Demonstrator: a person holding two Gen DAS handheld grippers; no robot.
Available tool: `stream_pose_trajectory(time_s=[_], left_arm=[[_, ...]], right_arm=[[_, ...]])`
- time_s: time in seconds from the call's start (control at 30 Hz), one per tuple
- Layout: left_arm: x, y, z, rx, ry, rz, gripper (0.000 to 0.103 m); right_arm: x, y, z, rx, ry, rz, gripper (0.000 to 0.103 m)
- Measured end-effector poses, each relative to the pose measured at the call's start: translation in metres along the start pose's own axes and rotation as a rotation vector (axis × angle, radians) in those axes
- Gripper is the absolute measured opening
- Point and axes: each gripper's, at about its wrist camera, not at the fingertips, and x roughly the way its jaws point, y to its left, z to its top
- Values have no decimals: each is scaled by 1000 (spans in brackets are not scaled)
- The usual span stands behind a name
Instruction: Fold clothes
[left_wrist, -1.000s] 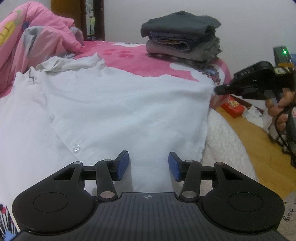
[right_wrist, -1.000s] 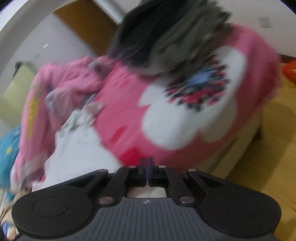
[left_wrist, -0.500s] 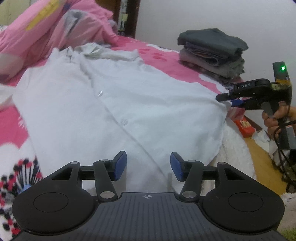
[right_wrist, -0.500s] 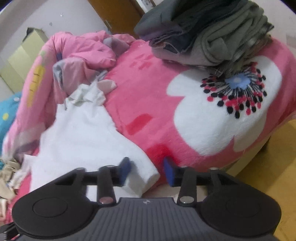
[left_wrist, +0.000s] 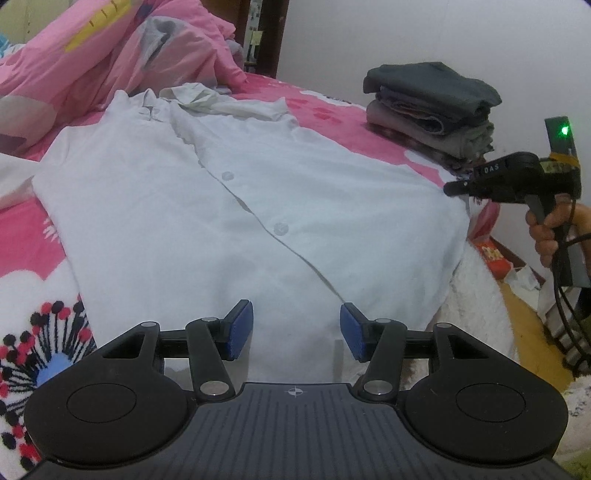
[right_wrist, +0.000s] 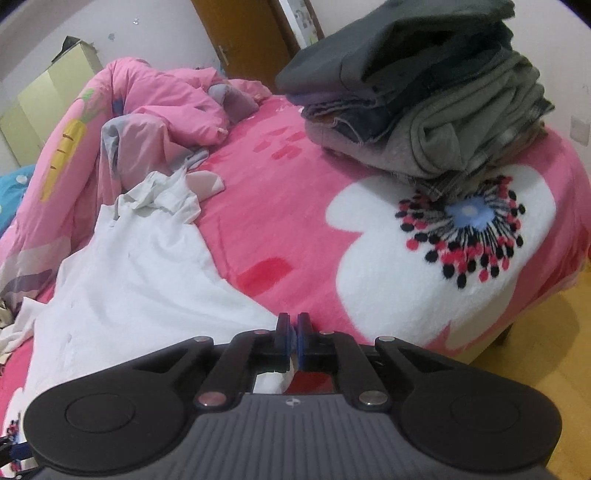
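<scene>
Pink flowered blanket (right_wrist: 295, 229) covers the bed, and your white shirt (left_wrist: 229, 206) lies spread face-up across it, buttons up, collar toward the rumpled pink quilt (left_wrist: 110, 55); the folded stack (left_wrist: 432, 107) sits beyond the shirt's far corner, well apart from it.

What's just changed: a second ago your right gripper (right_wrist: 290, 334) was shut, then it sprang apart beside the shirt's corner, and now it has closed again; the blue pads are together with white cloth showing between and behind them, so you look to have the hem corner pinched; in the left view that gripper (left_wrist: 456, 188) sits right at the shirt's edge nearest the stack. I'd read that as a re-grip, one side now secured for the fold.

Your left gripper (left_wrist: 296, 334) hangs with its pads apart over the shirt's near hem, clamped on nothing; the cloth lies just under and ahead of it, placket running off toward the collar; that corner still wants catching.
</scene>
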Motion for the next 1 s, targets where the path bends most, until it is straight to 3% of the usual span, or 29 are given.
stream_pose_trajectory(time_s=[0.3,0.57,0.63,0.77,0.9,1.0], left_arm=[[1,1,0,10,5,1,52],[-3,7,19,6,-27,-37,52],[0,8,30,38,-45,-49,52],[19,8,55,112,-79,-51,52],[49,20,74,125,-81,-37,52],[67,38,88,73,-64,-69,52]], right_arm=[[11,-8,0,-33,-51,-95,4],[-18,7,32,-69,-173,-55,8],[-20,27,49,-122,-184,1,9],[-6,88,89,-273,-181,144,27],[41,158,126,-408,-65,275,31],[94,206,146,-489,18,308,32]])
